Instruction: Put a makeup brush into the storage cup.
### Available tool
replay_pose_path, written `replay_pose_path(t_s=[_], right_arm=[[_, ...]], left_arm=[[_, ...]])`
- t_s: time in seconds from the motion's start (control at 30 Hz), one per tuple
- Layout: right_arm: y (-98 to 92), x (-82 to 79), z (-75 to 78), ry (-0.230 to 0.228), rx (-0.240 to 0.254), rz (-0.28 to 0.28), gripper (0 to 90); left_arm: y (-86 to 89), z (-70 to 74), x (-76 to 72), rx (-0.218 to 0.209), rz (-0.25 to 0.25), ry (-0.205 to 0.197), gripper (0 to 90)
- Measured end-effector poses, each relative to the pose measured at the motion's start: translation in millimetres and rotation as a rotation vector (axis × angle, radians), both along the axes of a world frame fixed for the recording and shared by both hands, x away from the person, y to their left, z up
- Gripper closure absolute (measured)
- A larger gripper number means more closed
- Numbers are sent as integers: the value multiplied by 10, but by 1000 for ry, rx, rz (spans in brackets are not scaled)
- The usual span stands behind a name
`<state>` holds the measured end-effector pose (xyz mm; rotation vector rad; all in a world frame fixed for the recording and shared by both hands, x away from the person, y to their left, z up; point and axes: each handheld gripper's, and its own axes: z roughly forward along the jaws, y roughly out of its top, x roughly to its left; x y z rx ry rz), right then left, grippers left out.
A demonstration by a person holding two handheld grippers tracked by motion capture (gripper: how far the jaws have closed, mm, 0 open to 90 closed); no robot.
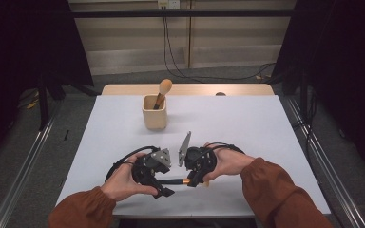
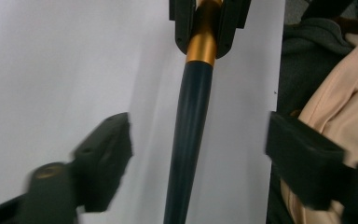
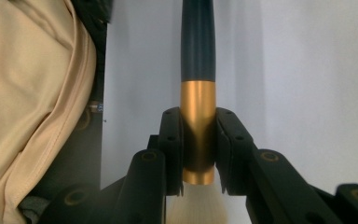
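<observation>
Brush (image 3: 197,112) between right gripper (image 3: 198,151) fingers

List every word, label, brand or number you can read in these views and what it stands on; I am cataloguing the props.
None can be read.
Dark blue brush handle with gold metal band: plain, no print.
Pale wooden cup: plain.
White tabletop: plain.
Black right gripper, shut on the band: no marking legible.
Black left gripper: blurred, nothing legible.
</observation>
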<state>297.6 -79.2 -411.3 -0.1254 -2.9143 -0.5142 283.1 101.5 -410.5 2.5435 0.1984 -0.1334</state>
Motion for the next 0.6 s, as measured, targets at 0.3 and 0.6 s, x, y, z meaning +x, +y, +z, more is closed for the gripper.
replay_pose_path(t_s=[0.3, 0.6], right_arm=[[35, -6, -21, -6, 24, 3, 746], [50, -13, -36, -18, 37, 11, 746]], left_arm=[[-66, -59, -11, 10, -12, 11, 396], [-62, -74, 28, -9, -15, 30, 550]])
